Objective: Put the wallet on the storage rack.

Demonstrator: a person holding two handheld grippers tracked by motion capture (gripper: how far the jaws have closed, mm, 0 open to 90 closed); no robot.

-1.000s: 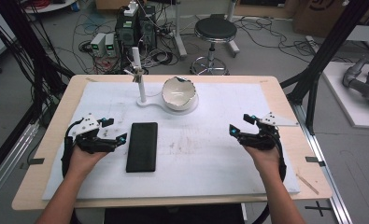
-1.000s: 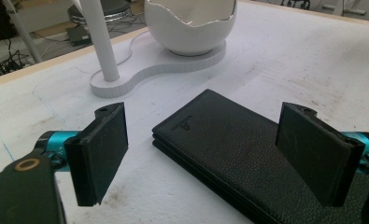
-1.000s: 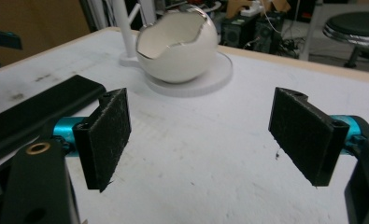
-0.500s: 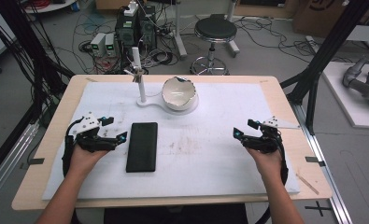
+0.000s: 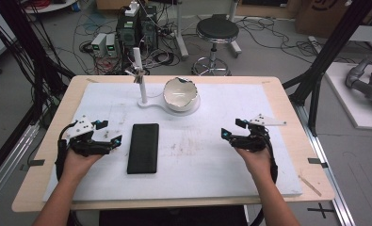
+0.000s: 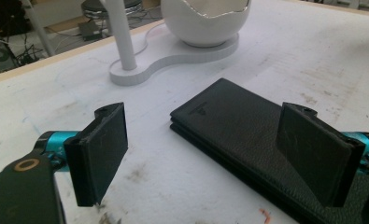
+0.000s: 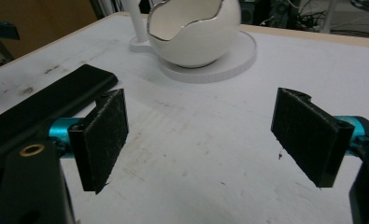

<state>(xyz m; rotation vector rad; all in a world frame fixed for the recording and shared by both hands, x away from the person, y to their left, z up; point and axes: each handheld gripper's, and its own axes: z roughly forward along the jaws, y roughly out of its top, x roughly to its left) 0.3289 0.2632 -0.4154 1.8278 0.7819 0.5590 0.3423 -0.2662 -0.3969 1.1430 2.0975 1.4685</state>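
- We look down on a wooden tabletop (image 5: 287, 108) covered by a scuffed white sheet, in a workshop with a round stool (image 5: 217, 30), electronics boxes (image 5: 136, 26) and loose cables on the floor behind it.
- Our landmark is the black leather case (image 5: 143, 148), a long flat folded wallet-like thing lying flat on the sheet, left of the middle of the tabletop.
- Beyond the case, toward the far edge, we see a white stand (image 5: 148, 101) with a flat base, a thin upright post (image 5: 141, 80) and a white cracked-egg-shaped bowl (image 5: 180, 94) sitting on the base's round end.
- The left hand-held gripper (image 5: 109, 136) sits just left of the case, held in the person's left hand (image 5: 80, 157); its jaws are spread wide and pinch nothing.
- In the left gripper view the case (image 6: 238, 135) lies between and beyond the two black jaws, its near end passing behind the right-side jaw; we cannot tell whether they touch.
- The right hand-held gripper (image 5: 230, 131) is well apart to the right of the case, held in the right hand (image 5: 255, 157), jaws spread and empty.
- In the right gripper view the bowl (image 7: 194, 32) stands ahead, and the case (image 7: 42, 107) runs behind the left-side jaw.
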